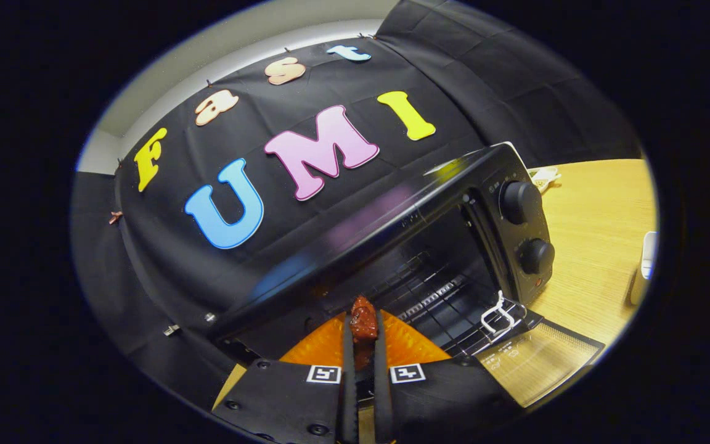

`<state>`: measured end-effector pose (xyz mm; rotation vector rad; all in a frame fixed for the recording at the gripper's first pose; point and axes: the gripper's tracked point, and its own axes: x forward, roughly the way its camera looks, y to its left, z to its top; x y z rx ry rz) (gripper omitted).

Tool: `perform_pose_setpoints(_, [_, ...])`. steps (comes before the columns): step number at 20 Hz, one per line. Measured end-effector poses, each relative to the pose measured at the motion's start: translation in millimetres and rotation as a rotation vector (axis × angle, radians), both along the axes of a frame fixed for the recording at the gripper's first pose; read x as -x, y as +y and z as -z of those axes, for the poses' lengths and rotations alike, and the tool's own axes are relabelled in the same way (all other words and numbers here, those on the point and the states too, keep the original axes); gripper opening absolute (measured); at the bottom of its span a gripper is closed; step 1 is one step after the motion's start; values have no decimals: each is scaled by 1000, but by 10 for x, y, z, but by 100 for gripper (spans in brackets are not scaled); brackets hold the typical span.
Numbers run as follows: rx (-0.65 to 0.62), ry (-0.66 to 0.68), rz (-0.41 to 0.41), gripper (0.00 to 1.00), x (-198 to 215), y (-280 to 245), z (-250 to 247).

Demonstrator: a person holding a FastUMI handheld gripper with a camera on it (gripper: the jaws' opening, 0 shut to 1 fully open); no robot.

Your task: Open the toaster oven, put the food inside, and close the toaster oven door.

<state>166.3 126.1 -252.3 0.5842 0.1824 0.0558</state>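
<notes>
The gripper (364, 336) has its jaws drawn narrow, clamped on a reddish-brown piece of food (363, 322) held just in front of the open toaster oven (453, 246). The oven door (534, 361) lies folded down over the wooden bench (595, 246), with the wire rack (429, 296) inside.

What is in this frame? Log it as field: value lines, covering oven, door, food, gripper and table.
oven: black toaster oven tilted in the gripper view, two knobs on its control panel
door: door dropped open, glass lying flat in front
interior: wire rack visible inside
food: reddish-brown piece of food pinched between the fingers, just at the oven's mouth
gripper: gripper shut on the food, both fingers pressing its sides
table: wooden table beside the oven
task stage: door open, food not yet released inside
</notes>
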Motion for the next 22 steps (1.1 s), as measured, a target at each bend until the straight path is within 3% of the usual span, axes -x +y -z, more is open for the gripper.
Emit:
perform_pose_setpoints(5, [-11,8,-9,28,-5,-42,-49])
perform_pose_setpoints(6, [-19,16,-20,42,3,-17,-66])
perform_pose_setpoints(7, [-19,30,-34,46,8,9,-65])
perform_pose_setpoints(11, [36,80,-89,82,127,64,-2])
perform_pose_setpoints(12, [50,87,-88,95,167,26,-14])
perform_pose_setpoints(22, [124,148,-112,98,518,-202,-178])
